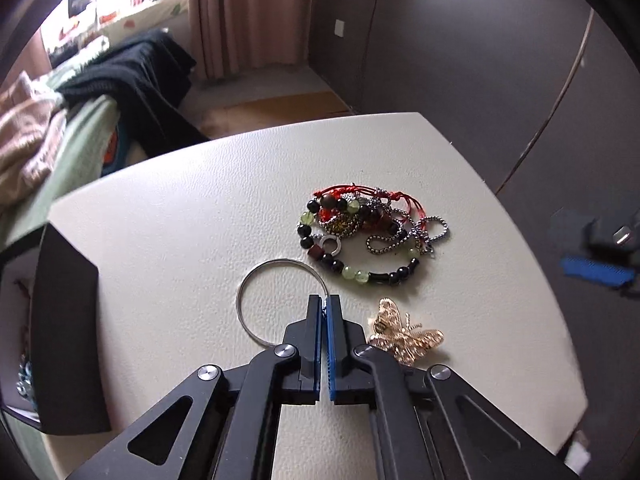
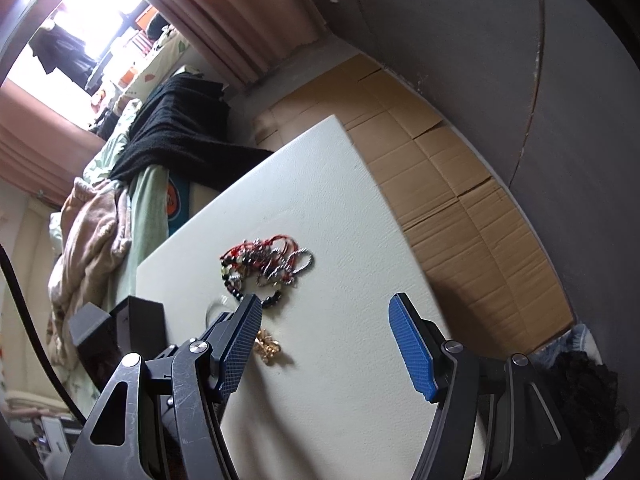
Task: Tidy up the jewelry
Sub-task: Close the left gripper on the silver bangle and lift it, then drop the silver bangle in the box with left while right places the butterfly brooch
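Jewelry lies on a white table (image 1: 180, 208): a tangled pile (image 1: 360, 228) of beads, red cord and chain mid-table, a thin silver bangle (image 1: 256, 276) just in front of it, and a gold butterfly brooch (image 1: 404, 334) beside the bangle. The left gripper (image 1: 324, 304) has its blue pads pinched on the bangle's rim. A black box (image 1: 60, 328) stands open at the table's left edge. The right gripper (image 2: 324, 316) hovers above the table with its jaws spread wide, holding nothing.

black box (image 1: 68, 320): cut by left edge, contents unclear | silver bangle (image 1: 256, 280): near arc hidden behind left claw (image 1: 324, 304)
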